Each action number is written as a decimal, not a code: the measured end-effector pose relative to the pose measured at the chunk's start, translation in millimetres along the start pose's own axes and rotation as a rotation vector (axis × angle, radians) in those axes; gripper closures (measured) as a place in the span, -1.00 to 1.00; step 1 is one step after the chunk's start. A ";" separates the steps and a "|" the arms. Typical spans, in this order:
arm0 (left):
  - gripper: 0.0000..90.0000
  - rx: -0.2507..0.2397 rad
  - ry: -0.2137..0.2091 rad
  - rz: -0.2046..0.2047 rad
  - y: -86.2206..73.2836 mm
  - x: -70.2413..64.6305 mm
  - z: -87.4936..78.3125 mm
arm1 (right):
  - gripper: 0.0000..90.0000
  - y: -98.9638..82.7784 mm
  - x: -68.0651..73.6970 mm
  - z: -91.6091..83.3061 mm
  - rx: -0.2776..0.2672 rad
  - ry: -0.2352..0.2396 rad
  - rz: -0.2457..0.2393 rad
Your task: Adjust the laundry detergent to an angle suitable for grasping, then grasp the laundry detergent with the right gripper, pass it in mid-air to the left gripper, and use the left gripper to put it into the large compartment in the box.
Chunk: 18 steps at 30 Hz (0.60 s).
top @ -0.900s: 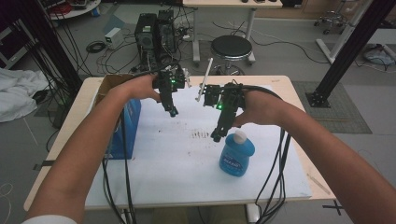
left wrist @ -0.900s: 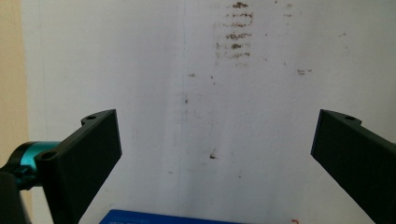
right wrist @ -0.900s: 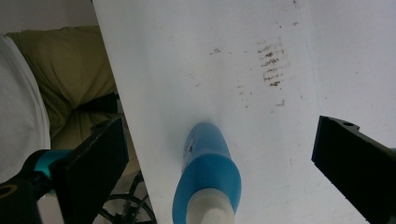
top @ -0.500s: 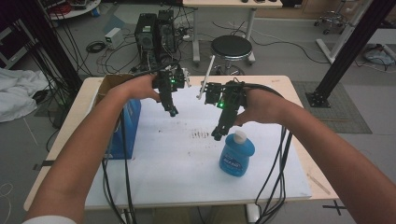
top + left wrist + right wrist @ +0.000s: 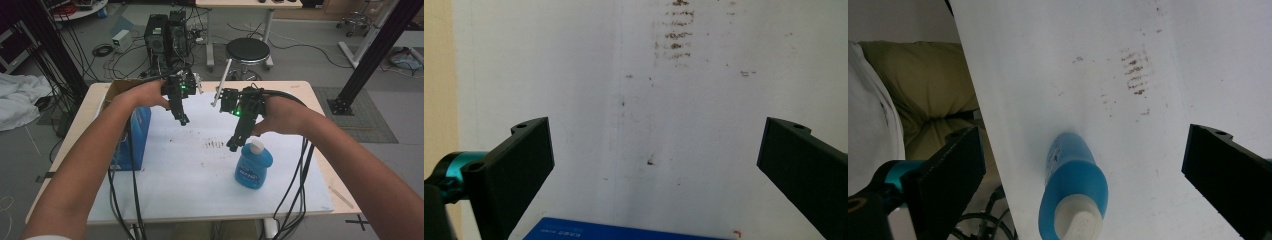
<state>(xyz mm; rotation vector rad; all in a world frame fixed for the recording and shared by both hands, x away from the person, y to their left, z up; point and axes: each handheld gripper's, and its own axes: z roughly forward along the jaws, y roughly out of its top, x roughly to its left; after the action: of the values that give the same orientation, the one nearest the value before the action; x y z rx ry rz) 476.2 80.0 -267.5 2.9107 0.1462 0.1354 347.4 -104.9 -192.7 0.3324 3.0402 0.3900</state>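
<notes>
Left hand-held gripper (image 5: 183, 120) hangs over the far part of the white table (image 5: 165, 195), tilted down, jaws spread wide with nothing between them — the person's left forearm reaches in over a blue box (image 5: 134, 137) at the table's left edge. Right hand-held gripper (image 5: 233, 146) slants down too, jaws released, its tip just beside the white cap of an upright blue bottle (image 5: 253, 165) — translucent, white-labelled, standing right of centre.
</notes>
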 end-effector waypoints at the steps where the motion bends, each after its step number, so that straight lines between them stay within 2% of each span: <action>1: -0.96 -0.006 0.001 0.000 0.2 -0.2 -0.8 | -0.94 -0.3 0.1 -0.4 0.003 0.000 -0.002; 15: -0.96 0.003 0.001 0.008 -0.7 -3.9 -0.3 | -0.94 0.6 2.3 -1.5 0.007 -0.006 -0.004; 18: -0.96 -0.001 0.000 0.004 -1.4 -3.1 -0.2 | -0.94 -4.1 3.2 -3.3 0.001 -0.014 -0.004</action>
<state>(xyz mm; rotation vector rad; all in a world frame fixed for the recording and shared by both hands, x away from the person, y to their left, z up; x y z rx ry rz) 473.0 81.1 -267.8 2.9100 0.1409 0.1361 343.2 -108.8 -190.6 0.3277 3.0269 0.3842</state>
